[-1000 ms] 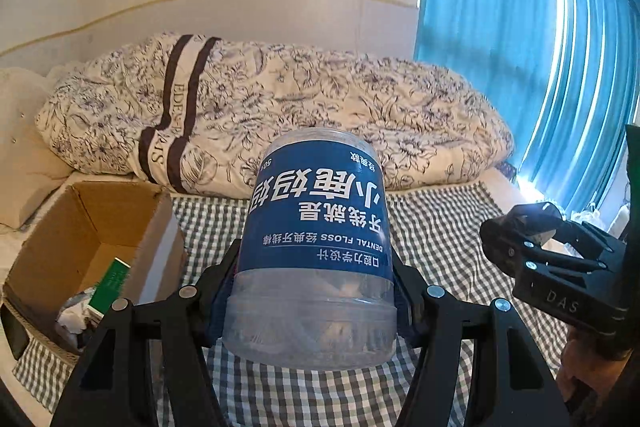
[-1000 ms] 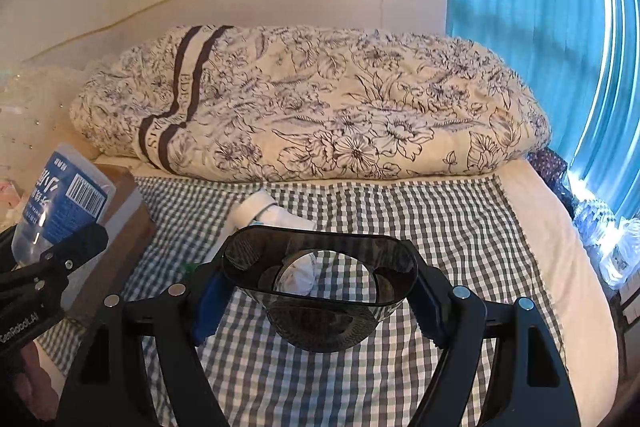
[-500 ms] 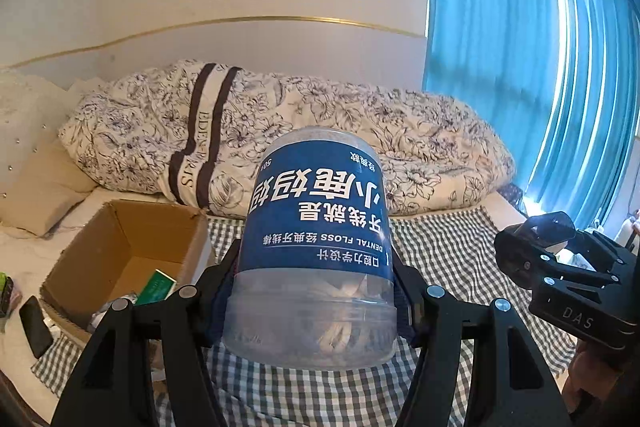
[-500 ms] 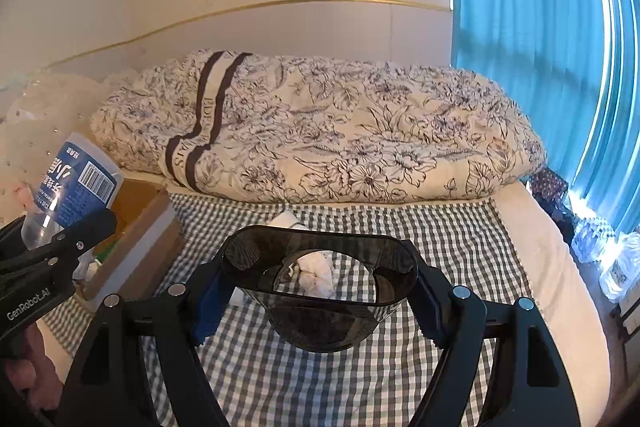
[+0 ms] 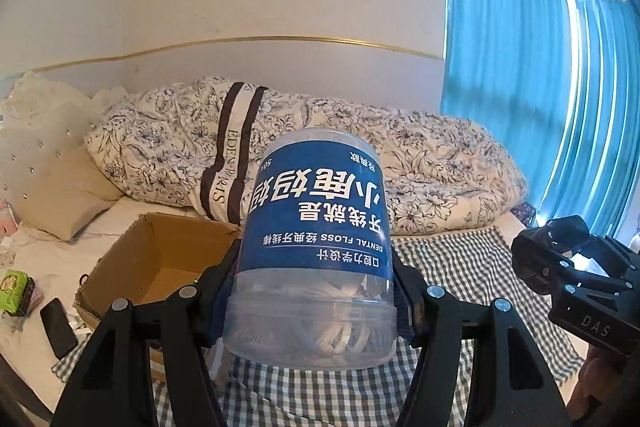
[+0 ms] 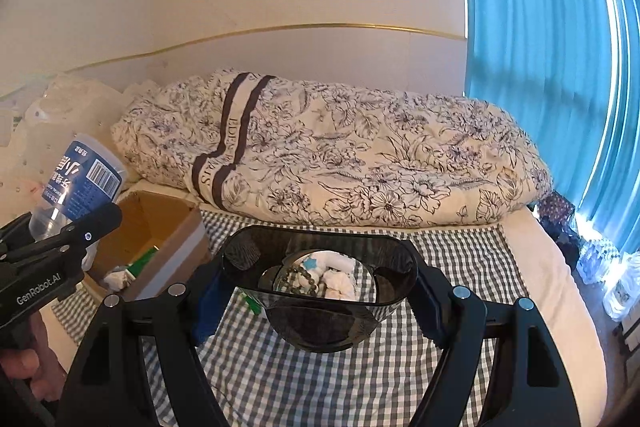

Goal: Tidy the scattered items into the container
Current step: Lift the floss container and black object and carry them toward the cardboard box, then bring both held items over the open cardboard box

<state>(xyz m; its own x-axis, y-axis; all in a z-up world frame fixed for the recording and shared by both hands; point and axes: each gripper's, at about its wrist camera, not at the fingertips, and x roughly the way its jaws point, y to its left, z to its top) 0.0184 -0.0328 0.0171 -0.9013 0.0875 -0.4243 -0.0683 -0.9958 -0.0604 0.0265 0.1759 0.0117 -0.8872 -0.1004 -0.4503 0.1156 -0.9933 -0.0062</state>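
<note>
My left gripper (image 5: 316, 291) is shut on a clear dental floss jar (image 5: 316, 251) with a blue label, held upside down in the air above the bed. The jar also shows at the left of the right wrist view (image 6: 76, 183). My right gripper (image 6: 320, 295) is shut on a dark see-through plastic piece (image 6: 320, 291) like a visor. An open cardboard box (image 5: 160, 259) sits on the bed to the left, below the jar; it also shows in the right wrist view (image 6: 160, 227) with a green item and white paper inside. White cloth and a bead bracelet (image 6: 296, 275) lie on the checked cloth beyond the visor.
A grey checked cloth (image 6: 320, 379) covers the bed. A rolled floral duvet (image 6: 340, 163) lies along the wall. Blue curtains (image 6: 552, 67) hang at the right. A phone (image 5: 58, 327) and a green packet (image 5: 14, 291) lie left of the box.
Both grippers have risen and tilted up with their loads still held. The box now sits lower and further off in both views, and the jar is higher above it.
</note>
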